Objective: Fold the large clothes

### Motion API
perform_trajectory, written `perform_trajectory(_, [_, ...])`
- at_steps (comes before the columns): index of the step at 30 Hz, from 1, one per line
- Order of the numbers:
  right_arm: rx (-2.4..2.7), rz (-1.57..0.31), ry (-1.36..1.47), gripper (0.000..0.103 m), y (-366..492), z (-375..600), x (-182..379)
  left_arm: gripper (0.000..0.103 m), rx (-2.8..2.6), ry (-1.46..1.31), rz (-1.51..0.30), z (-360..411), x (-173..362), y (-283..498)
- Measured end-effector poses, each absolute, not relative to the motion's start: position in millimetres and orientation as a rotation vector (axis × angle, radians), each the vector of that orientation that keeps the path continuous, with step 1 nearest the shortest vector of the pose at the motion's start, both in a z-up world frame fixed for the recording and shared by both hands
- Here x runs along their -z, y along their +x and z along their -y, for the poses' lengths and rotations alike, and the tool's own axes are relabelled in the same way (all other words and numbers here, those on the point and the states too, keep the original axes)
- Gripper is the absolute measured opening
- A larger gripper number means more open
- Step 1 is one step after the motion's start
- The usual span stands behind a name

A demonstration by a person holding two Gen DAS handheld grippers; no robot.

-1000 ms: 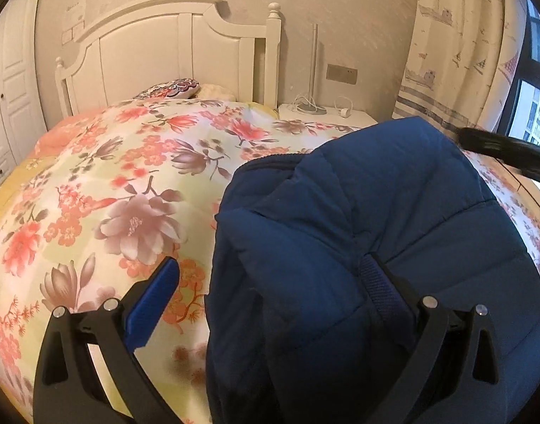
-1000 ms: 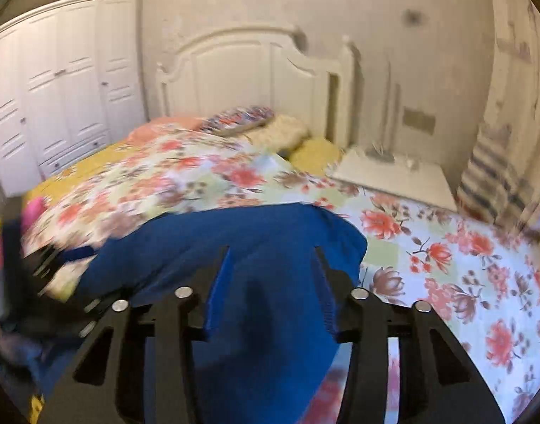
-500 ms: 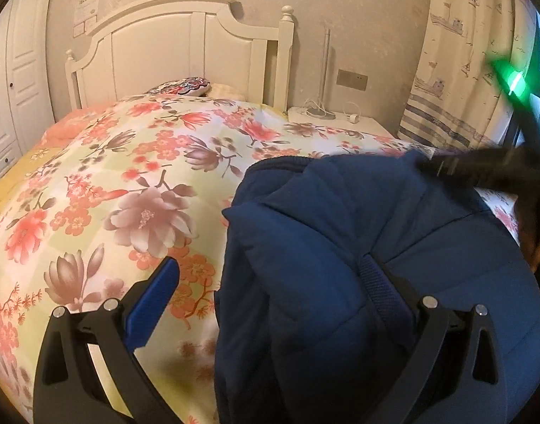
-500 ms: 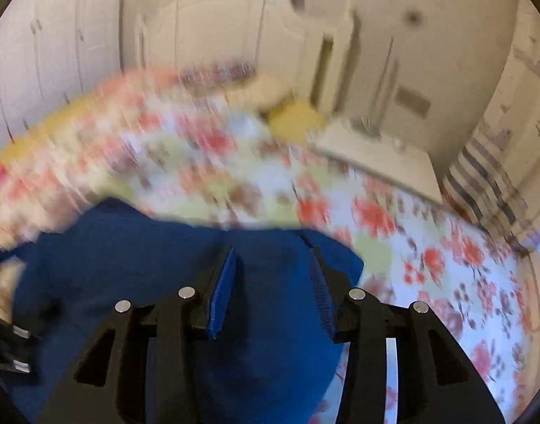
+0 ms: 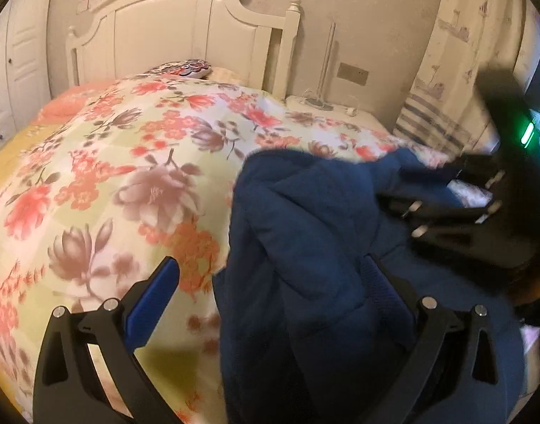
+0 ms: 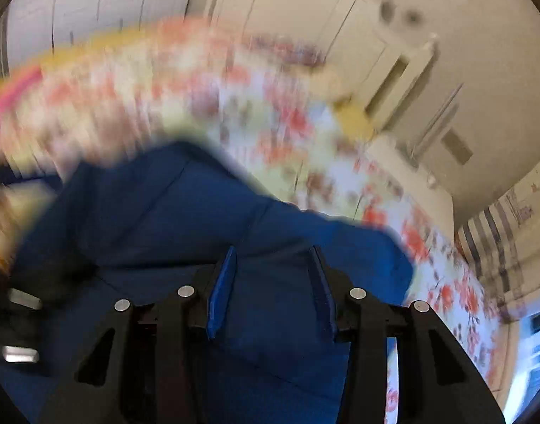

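While only the left wrist view shows the white headboard [image 5: 185, 31] sharply, the navy padded jacket [image 5: 315, 247] drapes over the left gripper's [image 5: 266, 289] wide-apart jaws, and the right gripper's [image 6: 271, 289] jaws clamp its fabric.

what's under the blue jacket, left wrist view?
The blue jacket lies on the floral quilt, which shows around its left and far edges. Whatever is directly beneath the jacket is covered; nothing else can be made out.

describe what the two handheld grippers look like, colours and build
Both share one build. The left gripper and the right gripper have black plastic fingers with triangular cut-outs, silver round bolts at the joints, and blue ribbed pads. A green light glows on the right gripper's body, seen from the left wrist.
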State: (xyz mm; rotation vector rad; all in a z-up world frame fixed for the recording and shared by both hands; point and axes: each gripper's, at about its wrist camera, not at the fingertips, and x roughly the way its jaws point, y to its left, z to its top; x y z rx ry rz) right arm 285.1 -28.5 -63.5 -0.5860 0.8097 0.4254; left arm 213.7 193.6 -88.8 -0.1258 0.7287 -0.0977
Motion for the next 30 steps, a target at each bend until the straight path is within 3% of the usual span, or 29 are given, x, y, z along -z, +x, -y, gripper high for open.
perform_trajectory(4, [-0.404,-0.857,-0.458,0.044,301,48,62,0.100,-0.038,-0.107,-0.632,-220,60,212])
perform_trajectory(10, [-0.382,-0.832,-0.466,0.045,298,46,65,0.100,0.048,-0.185,-0.521,-223,12,142])
perform_trajectory(15, [-0.377,-0.806,-0.468,0.046,293,48,61,0.101,0.169,0.010,-0.702,-156,68,108])
perform_trajectory(19, [-0.383,-0.800,-0.466,0.047,286,47,52,0.101,0.197,-0.258,-0.761,-181,112,105])
perform_trajectory(25, [-0.555,-0.698,-0.500,0.047,243,3,16,0.101,0.162,-0.182,-0.727,-171,110,101])
perform_trajectory(30, [-0.521,-0.728,-0.752,0.047,233,-56,61,0.101,0.138,-0.187,-0.721,-174,110,96])
